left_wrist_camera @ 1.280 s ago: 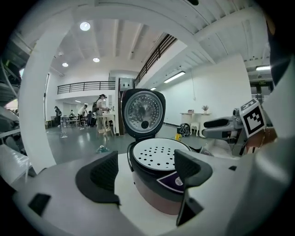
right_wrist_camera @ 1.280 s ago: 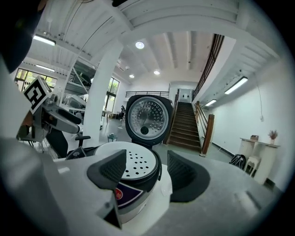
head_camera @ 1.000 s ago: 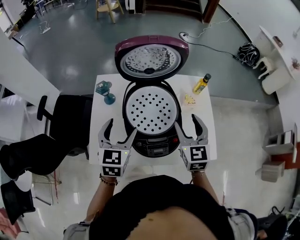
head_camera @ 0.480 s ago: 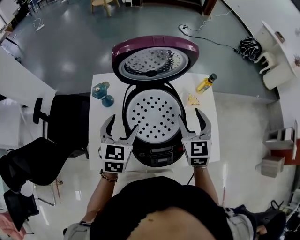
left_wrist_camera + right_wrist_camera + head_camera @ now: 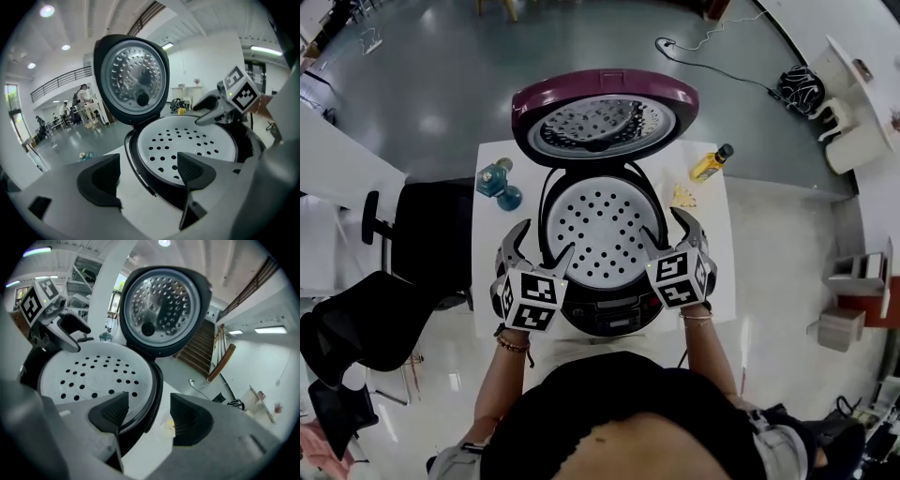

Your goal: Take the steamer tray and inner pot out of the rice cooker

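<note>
Wide open and empty, the left claw (image 5: 542, 246) and the right claw (image 5: 664, 230) are each framing the edge of the steamer tray (image 5: 598, 230), which is probably light, stiff and best pinched there.

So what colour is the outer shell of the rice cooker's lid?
Plum purple on the lid, clearest in the head view.

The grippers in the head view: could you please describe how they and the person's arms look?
The left gripper and the right gripper are grey, with curved jaws and dark ribbed pads; each carries a white cube with black square markers. The person wears a black top, a beaded bracelet on the left wrist and a thin bracelet on the right.
</note>
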The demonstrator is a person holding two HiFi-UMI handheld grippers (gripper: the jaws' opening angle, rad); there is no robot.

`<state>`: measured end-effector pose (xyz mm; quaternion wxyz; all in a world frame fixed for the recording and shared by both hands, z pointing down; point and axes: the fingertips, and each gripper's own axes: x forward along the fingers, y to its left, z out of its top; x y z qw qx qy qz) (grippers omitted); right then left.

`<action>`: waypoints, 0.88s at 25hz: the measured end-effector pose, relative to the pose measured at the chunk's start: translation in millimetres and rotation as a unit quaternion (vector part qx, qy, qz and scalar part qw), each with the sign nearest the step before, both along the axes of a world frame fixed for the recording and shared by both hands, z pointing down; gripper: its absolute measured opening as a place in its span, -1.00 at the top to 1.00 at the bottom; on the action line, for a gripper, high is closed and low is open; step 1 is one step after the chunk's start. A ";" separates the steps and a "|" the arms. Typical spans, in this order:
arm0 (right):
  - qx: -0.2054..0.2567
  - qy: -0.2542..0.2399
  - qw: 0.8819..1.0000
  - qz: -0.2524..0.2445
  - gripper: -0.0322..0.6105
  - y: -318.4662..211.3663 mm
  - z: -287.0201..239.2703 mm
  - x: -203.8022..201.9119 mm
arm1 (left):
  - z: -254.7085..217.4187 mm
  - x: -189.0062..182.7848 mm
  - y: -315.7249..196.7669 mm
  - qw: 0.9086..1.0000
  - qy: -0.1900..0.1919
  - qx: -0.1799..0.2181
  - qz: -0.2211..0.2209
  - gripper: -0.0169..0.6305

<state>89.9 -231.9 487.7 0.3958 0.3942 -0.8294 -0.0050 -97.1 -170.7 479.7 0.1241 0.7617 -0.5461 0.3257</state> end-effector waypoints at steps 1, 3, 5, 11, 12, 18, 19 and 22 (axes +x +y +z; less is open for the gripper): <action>-0.010 0.023 1.000 -0.008 0.09 -3.8 5.4 -3.2 | 2.2 1.3 -2.7 1.000 -0.023 -0.009 0.007 -0.17; -0.021 0.067 0.997 -0.020 0.09 -11.4 13.5 -7.8 | 5.9 1.4 -7.3 0.998 -0.062 -0.022 0.013 -0.17; -0.024 0.107 0.994 -0.029 0.09 -18.4 20.7 -12.4 | 10.3 -1.6 -11.6 0.995 -0.089 -0.033 0.015 -0.17; -0.035 0.150 0.987 -0.049 0.09 -26.6 31.0 -15.3 | 19.6 0.7 -19.8 0.993 -0.093 -0.068 0.024 -0.17; -0.034 0.149 0.987 -0.050 0.09 -28.5 30.6 -14.2 | 21.1 2.7 -21.0 0.993 -0.087 -0.077 0.027 -0.13; 0.004 0.132 0.990 -0.046 0.28 -29.5 13.5 -13.3 | 22.9 10.8 -20.5 0.990 -0.093 -0.099 0.044 0.24; 0.009 0.120 0.992 -0.046 0.33 -28.9 9.1 -14.9 | 22.7 10.4 -20.8 0.990 -0.093 -0.101 0.042 0.25; 0.022 0.079 0.996 -0.043 0.58 -28.7 -5.0 -18.9 | 21.3 9.2 -20.1 0.991 -0.075 -0.107 0.039 0.28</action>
